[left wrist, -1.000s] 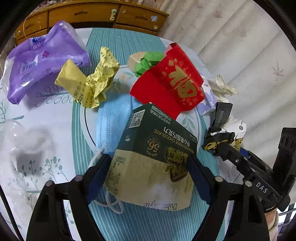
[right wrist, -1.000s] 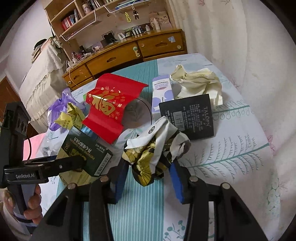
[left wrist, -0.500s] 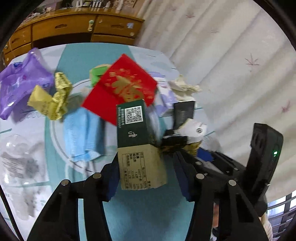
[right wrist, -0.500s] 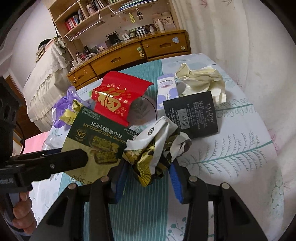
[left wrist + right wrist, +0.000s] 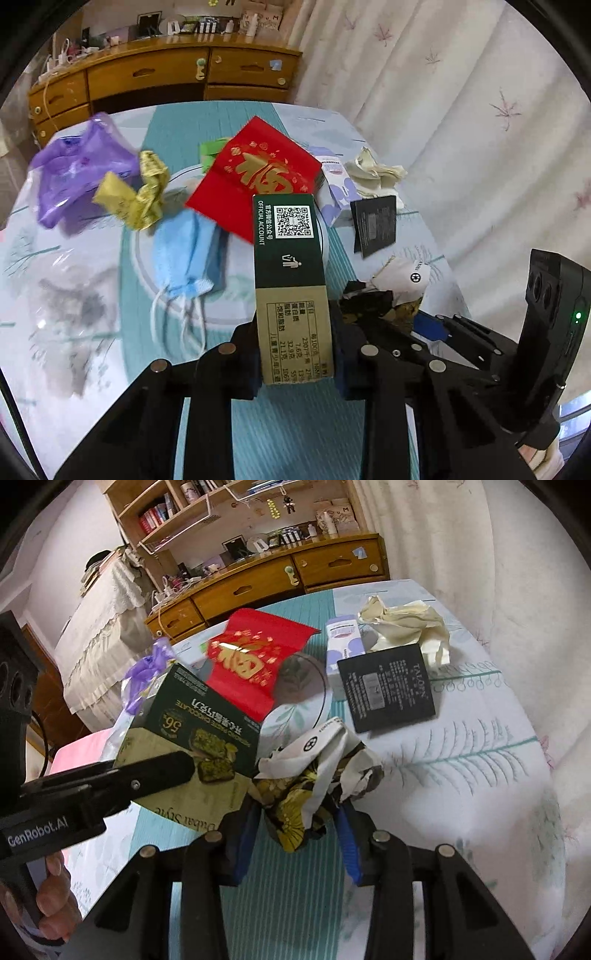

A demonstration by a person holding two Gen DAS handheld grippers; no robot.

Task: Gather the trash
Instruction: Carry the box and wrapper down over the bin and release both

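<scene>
A dark green and tan chocolate box stands edge-on between the pads of my left gripper, lifted clear of the table. The jaws are closing and press on its narrow sides. In the right wrist view the same box shows its printed face at the left. My right gripper is closing on a crumpled white, black and yellow wrapper, with both blue pads against it. That wrapper also shows at the right of the left wrist view.
On the patterned tablecloth lie a red envelope, a blue face mask, a yellow wrapper, a purple bag, a black booklet, a small white-and-purple box and crumpled cream paper. A wooden dresser stands behind.
The left jaws have narrowed onto the chocolate box, which turned from face-up to edge-on and rose off the table. The right gripper keeps the crumpled wrapper and has barely moved.
</scene>
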